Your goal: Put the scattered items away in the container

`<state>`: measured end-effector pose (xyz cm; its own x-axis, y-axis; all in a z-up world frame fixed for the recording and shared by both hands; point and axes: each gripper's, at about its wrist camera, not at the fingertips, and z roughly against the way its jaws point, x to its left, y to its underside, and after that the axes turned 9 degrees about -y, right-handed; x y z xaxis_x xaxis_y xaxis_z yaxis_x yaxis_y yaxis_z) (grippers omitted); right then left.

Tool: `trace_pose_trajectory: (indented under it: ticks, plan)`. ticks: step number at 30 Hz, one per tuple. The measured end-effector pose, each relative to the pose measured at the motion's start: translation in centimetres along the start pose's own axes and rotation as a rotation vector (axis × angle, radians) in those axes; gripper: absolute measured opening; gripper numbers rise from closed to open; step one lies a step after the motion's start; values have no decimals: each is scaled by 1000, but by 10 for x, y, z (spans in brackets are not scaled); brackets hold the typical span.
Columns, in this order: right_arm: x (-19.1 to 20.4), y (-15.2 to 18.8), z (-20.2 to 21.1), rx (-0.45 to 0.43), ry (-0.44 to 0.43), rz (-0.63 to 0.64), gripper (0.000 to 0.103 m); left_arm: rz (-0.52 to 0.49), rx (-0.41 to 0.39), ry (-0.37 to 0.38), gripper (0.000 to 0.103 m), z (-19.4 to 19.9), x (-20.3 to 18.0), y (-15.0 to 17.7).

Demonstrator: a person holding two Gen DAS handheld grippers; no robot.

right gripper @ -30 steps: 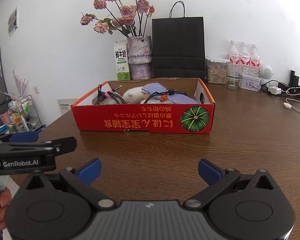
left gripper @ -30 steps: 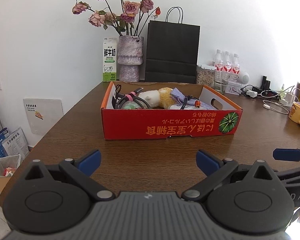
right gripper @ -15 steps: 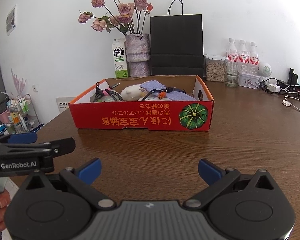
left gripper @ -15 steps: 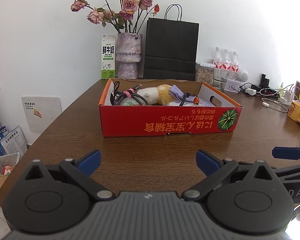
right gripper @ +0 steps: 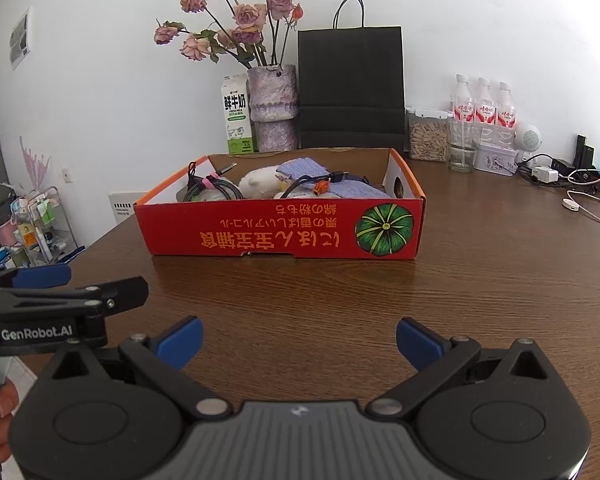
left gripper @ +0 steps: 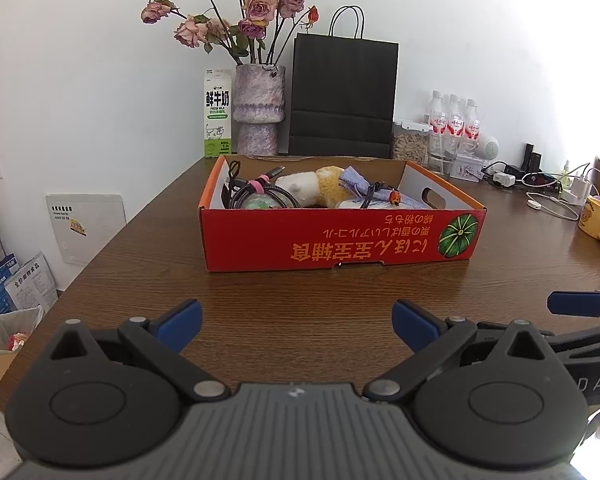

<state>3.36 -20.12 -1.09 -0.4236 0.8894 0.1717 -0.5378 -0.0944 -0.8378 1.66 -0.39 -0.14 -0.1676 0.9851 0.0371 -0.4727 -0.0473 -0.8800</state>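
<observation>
Hovering low over the brown wooden table, left gripper and right gripper both spread wide, nothing held. Red cardboard tray box with pumpkin print sits ahead, well apart from both. Inside: coiled braided cables, white-and-yellow plush toy, lilac cloth. Tidying looks finished; next, judged: scan for stragglers, else withdraw.

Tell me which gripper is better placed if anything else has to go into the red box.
Neither clearly. The left gripper and right gripper are both open, empty and back from the red box, which sits roughly centred ahead of each. No loose item shows on the table between them.
</observation>
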Motion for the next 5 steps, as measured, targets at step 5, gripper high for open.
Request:
trace_pose_trajectory:
  ticks: [5]
  plan:
    - [-2,1,-1,1,-1,-4,103,-1,-17,-14,103,2,-1,2]
